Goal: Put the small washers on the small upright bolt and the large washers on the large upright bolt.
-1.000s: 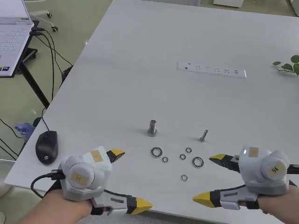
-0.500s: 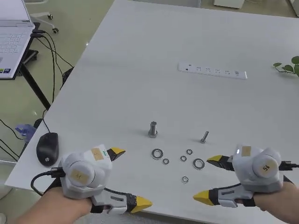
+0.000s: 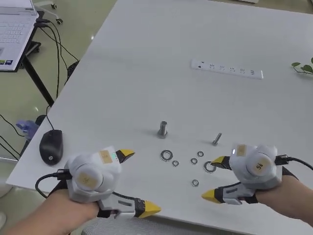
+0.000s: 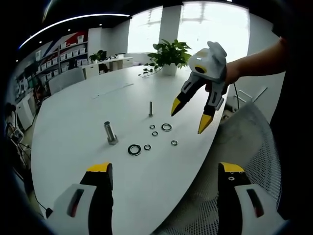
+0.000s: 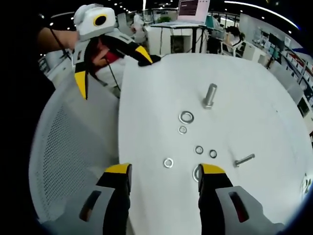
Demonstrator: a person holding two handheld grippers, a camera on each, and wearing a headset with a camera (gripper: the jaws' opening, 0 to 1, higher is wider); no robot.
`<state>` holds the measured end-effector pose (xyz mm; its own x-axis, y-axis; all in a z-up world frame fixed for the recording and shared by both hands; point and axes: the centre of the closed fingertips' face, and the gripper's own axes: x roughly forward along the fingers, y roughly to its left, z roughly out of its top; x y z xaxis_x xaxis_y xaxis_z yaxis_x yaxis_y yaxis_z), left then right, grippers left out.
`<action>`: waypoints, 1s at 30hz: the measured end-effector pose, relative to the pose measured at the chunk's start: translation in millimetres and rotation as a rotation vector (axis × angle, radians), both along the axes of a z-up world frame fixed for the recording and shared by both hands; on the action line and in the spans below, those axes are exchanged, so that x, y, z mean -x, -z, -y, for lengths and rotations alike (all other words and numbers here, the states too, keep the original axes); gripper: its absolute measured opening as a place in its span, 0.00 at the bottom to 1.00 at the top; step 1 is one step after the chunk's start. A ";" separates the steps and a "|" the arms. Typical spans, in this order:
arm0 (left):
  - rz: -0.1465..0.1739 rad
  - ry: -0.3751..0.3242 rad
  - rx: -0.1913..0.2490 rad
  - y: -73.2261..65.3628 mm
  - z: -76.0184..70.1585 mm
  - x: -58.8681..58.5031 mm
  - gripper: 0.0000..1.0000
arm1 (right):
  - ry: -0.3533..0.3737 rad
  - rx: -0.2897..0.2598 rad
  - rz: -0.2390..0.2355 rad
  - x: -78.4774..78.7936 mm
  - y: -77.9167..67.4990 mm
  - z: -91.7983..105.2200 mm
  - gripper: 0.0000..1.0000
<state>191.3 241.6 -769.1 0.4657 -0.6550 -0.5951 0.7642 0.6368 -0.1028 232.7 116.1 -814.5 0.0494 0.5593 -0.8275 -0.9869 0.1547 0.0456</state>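
The large bolt (image 3: 163, 129) and the thinner small bolt (image 3: 216, 139) stand upright on the white table (image 3: 146, 73). In front of them lie loose washers: a large one (image 3: 167, 155), a second large one (image 3: 209, 167), and several small ones such as this washer (image 3: 195, 183). My right gripper (image 3: 213, 178) is open, and its upper fingertip (image 3: 217, 160) sits right beside the second large washer (image 5: 196, 172), which is partly hidden. My left gripper (image 3: 138, 181) hovers open at the table's near edge, left of the washers, holding nothing.
A white power strip (image 3: 227, 71) lies farther back. A black mouse (image 3: 51, 146) rests near the left edge, with a laptop (image 3: 14, 29) on a side stand beyond it. Plant leaves (image 3: 304, 67) show at the far right. A mesh chair (image 5: 68, 147) is below the near edge.
My right gripper has moved left and forward, bringing its upper tip up to the right-hand large washer. The left gripper has barely moved. The head view has shifted slightly.
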 end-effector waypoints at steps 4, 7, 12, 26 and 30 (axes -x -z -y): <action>0.015 0.018 -0.016 -1.5 0.9 -0.5 0.89 | -0.026 0.020 0.001 -0.8 4.4 -5.3 0.54; 0.016 0.019 -0.009 -1.5 1.0 -1.5 0.89 | -0.047 0.038 -0.001 -0.8 9.0 -8.2 0.52; 0.018 0.017 -0.010 1.1 -2.2 -4.3 0.89 | -0.070 0.059 -0.004 -3.2 14.8 -13.5 0.48; 0.024 0.031 -0.018 6.2 -7.0 -5.7 0.88 | -0.121 0.162 -0.024 0.3 47.7 -10.6 0.43; 0.025 0.046 -0.030 7.9 -7.3 -3.4 0.88 | -0.128 0.182 -0.021 -0.2 52.0 -9.7 0.43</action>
<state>194.7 249.0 -777.0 0.4509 -0.6580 -0.6031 0.7946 0.6037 -0.0645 232.9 125.9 -866.5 -0.0302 0.4016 -0.9153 -0.9982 0.0359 0.0487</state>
